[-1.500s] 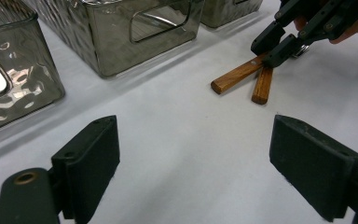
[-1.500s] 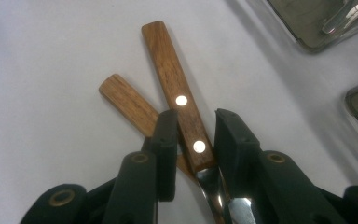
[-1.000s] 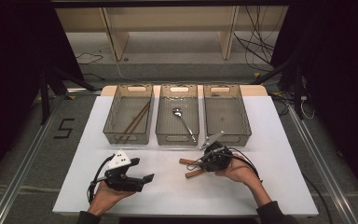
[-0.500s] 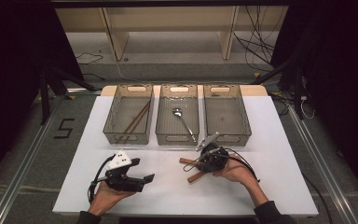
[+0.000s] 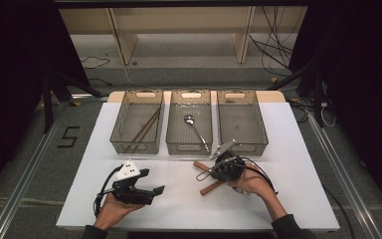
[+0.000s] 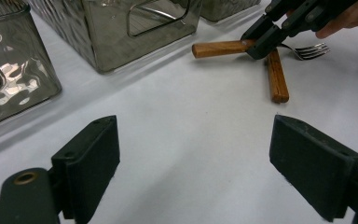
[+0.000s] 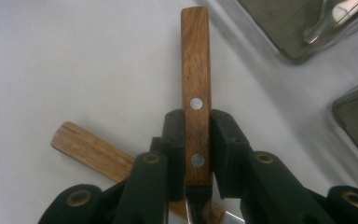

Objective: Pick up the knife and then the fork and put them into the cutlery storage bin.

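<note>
Two wooden-handled utensils lie crossed on the white table (image 5: pixel 179 209), in front of the bins. My right gripper (image 5: pixel 214 172) reaches over them, and its jaws have just been closing. In the right gripper view its pads (image 7: pixel 175 135) press both sides of the riveted handle (image 7: pixel 196 56), so my right gripper (image 7: pixel 196 121) is shut on it. The second handle (image 7: pixel 91 151) lies beneath, angled to the left. Fork tines (image 6: pixel 310 50) stick out beside the right gripper (image 6: pixel 265 37). My left gripper (image 5: pixel 155 191) rests open at the front left; nothing is between its fingers (image 6: pixel 193 154).
Three clear bins stand in a row behind the utensils. The left bin (image 5: pixel 122 134) holds chopsticks (image 5: pixel 144 129) and the middle bin (image 5: pixel 175 129) a spoon (image 5: pixel 191 122). The right bin (image 5: pixel 258 129) stands just behind my right gripper. Bare table separates the grippers.
</note>
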Available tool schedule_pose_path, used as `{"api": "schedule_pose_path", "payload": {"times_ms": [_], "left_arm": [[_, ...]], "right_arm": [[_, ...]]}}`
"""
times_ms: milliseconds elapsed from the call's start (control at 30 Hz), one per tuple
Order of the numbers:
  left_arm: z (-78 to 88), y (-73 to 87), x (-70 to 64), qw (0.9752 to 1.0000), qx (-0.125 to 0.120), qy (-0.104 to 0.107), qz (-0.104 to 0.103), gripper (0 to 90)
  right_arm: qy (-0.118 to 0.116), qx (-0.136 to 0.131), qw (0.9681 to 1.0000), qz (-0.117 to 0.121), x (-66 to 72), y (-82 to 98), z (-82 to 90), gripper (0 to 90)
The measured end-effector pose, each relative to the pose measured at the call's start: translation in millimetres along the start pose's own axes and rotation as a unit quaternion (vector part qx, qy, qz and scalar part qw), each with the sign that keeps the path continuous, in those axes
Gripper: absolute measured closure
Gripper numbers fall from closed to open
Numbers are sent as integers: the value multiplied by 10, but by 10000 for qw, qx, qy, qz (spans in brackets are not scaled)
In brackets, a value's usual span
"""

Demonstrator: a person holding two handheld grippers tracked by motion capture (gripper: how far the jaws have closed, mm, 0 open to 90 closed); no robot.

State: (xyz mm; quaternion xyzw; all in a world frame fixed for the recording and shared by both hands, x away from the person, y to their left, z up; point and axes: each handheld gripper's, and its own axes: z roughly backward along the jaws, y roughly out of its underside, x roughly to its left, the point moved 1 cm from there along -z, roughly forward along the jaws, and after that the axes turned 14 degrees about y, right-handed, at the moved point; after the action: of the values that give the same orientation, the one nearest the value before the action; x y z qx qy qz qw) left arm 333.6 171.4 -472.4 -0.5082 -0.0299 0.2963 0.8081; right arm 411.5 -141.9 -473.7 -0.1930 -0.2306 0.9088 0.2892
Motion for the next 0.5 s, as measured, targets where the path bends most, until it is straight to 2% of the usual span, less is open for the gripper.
{"api": "schedule_pose_path", "payload": {"times_ms": [167, 400, 500], "left_arm": [[19, 1, 12, 10000, -71, -22, 18, 157], [42, 7, 30, 9999, -95, -59, 25, 157], [49, 12, 36, 9999, -124, -75, 37, 157]], "right_arm": [[-7, -116, 9999, -124, -13, -19, 113, 771], [-74, -543, 9982, -255, -55, -70, 319, 771], [-96, -708, 9967, -380, -81, -93, 436, 771]]}}
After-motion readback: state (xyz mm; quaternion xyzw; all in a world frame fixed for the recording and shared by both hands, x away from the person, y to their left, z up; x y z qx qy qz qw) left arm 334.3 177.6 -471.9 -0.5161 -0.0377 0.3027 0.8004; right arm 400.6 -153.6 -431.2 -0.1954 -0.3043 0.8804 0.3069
